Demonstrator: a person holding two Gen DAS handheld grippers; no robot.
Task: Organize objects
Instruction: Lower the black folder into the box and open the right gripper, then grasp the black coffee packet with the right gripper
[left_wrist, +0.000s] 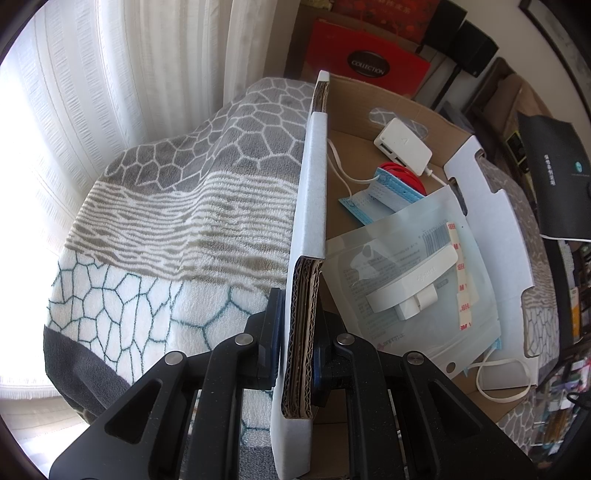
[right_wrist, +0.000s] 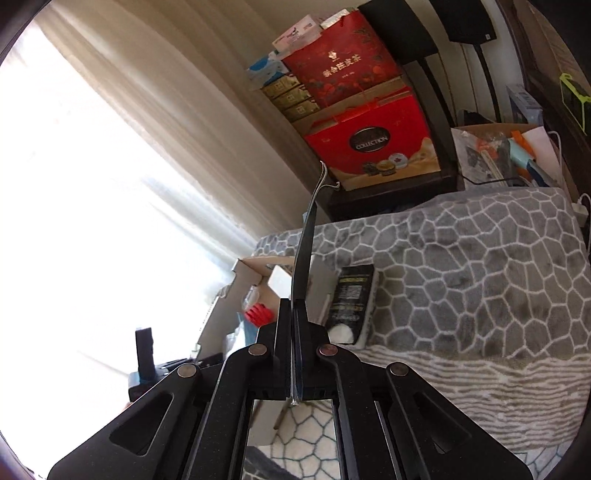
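Honestly about halfway: white-edged cardboard box (left_wrist: 491, 236) already holds several items, left gripper (left_wrist: 298, 343) clamped on its wall, right gripper (right_wrist: 295, 332) pinching a thin dark flat packet (right_wrist: 303, 254), black-labelled pack (right_wrist: 351, 299) outside.

Bed under fleece blanket (left_wrist: 192, 206): grey cell pattern at upper middle of frame, wavy beige stripes across middle, white panel with teal cells at lower left. Open cardboard box (left_wrist: 491, 236) sits on blanket, right half of frame. Right wrist view: black-labelled packet (right_wrist: 352, 306) lies on blanket, centre frame, just beside box.
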